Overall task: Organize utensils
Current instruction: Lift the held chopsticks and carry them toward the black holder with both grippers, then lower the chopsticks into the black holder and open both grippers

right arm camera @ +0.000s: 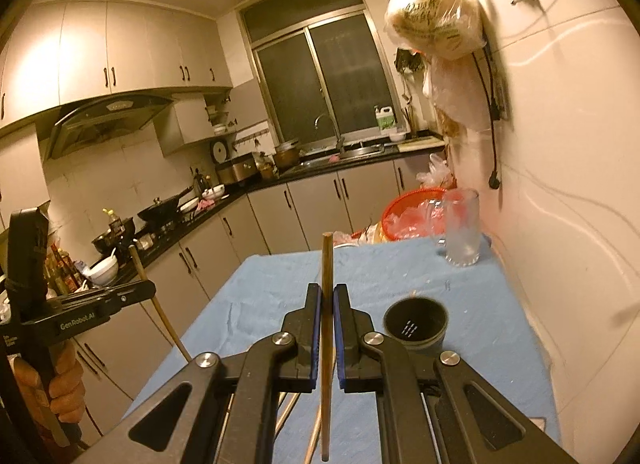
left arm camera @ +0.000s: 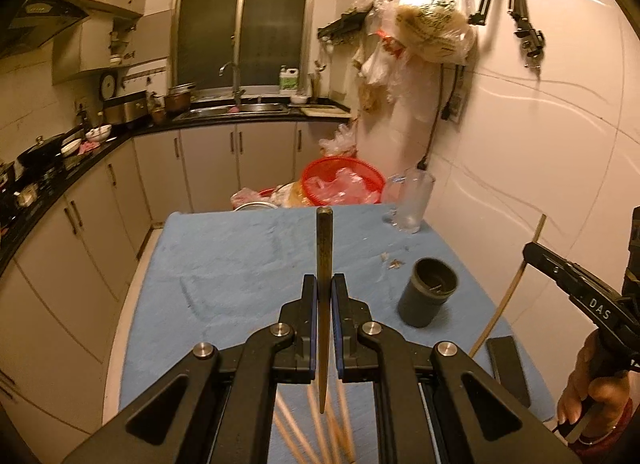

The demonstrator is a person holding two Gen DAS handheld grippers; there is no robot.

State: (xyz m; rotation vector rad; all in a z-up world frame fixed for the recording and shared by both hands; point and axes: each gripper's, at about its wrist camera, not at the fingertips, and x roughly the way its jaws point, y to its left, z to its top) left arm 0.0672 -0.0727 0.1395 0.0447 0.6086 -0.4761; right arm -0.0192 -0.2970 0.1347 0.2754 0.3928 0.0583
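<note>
My left claw (left arm camera: 324,292) was clenched on a dark chopstick (left arm camera: 323,248), held upright at the centre of the frame above the counter (left arm camera: 224,264), whose top was covered with a blue cloth. My right claw (right arm camera: 327,300) gripped a second, lighter chopstick (right arm camera: 327,264) in the same upright way. More loose chopsticks (left arm camera: 296,432) lay on the cloth at the bottom of the frame, beneath the left claw. A dark cylindrical holder (left arm camera: 428,292) stood open-mouthed at right of centre, apart from both claws. A glass mug (left arm camera: 414,199) stood at the counter's far right corner, by the white wall. Behind it sat a red basket (left arm camera: 340,179). Kitchen cabinets, a sink and a dark window filled the upper frame.
</note>
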